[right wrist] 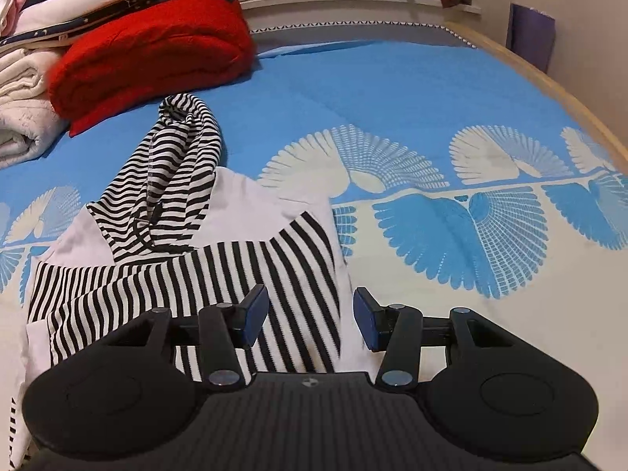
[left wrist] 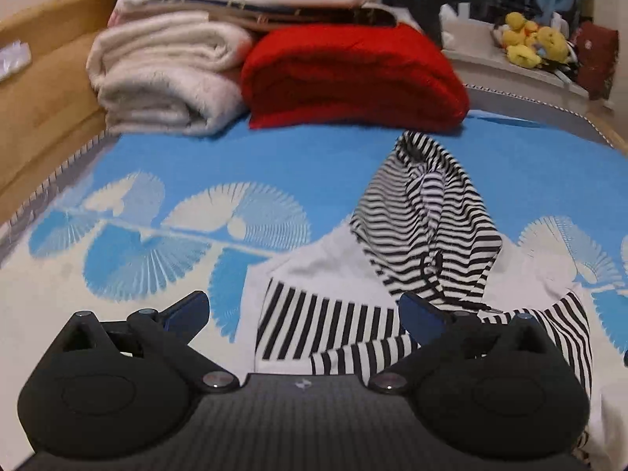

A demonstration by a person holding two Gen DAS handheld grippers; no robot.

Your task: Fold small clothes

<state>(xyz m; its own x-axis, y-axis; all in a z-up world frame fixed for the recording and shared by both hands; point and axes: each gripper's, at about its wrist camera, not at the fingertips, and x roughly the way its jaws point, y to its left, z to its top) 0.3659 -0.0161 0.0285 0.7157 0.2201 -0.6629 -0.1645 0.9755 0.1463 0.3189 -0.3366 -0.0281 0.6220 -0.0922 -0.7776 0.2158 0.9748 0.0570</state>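
A small white hoodie (left wrist: 314,267) with black-and-white striped sleeves and a striped hood (left wrist: 428,212) lies on the blue and white bedspread (left wrist: 235,157). Its sleeves are folded across the body. My left gripper (left wrist: 304,314) is open and empty, just above the garment's left striped sleeve. In the right wrist view the hoodie (right wrist: 243,204) lies left of centre, hood (right wrist: 176,165) pointing away. My right gripper (right wrist: 310,320) is open and empty, its fingers either side of the garment's right edge over the striped sleeve (right wrist: 298,286).
A folded red blanket (left wrist: 353,74) and a cream blanket (left wrist: 165,82) with more folded linen on top are stacked at the bed's far side. Yellow plush toys (left wrist: 530,39) sit on a ledge beyond. A wooden bed frame (left wrist: 39,90) runs along the left.
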